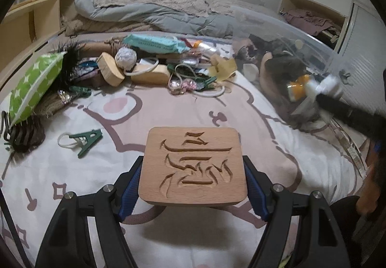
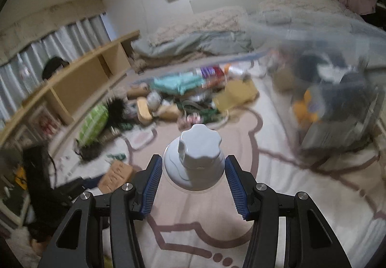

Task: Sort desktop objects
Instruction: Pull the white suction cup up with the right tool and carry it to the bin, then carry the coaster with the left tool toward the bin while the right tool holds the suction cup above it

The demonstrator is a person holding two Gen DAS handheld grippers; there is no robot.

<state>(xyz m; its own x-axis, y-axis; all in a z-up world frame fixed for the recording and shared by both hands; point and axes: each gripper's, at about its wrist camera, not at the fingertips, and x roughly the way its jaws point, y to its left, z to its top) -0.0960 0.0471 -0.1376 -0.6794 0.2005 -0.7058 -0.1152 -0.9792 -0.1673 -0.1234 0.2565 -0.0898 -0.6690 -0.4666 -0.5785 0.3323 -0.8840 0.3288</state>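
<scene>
A bedroom, with the work done on a bed spread with a white sheet (image 1: 72, 171) printed in pink and mauve cartoon outlines. At the head of the bed, rumpled grey and beige bedding (image 1: 149, 12) against a pale wall; to the left, a light wooden shelf unit (image 2: 79, 79) running along the bedside, grey curtains (image 2: 48, 38) behind it. On the right, a clear plastic storage bin (image 1: 301, 36) resting on the sheet, already partly filled with dark and orange items, too blurred in the right wrist view to name. Across the middle of the bed, a loose heap of clutter (image 1: 168, 63): wooden blocks, a ball of pale yarn, a teal packet, cords and clips. Off to the left, a green and white patterned pouch (image 1: 36, 84) next to black feathers, and a green clip (image 1: 86, 140) lying alone on the sheet nearer the camera. Left gripper (image 1: 193, 183) clamped by its blue pads on the two side edges of a carved wooden board (image 1: 193, 166), held flat above the sheet with the incised characters facing up. Right gripper (image 2: 193, 171) closed around the wide base of a white bottle cap (image 2: 195, 159) with a scalloped knob on top, held above the sheet, short of the bin. Same board visible small in the right wrist view, low at left.
</scene>
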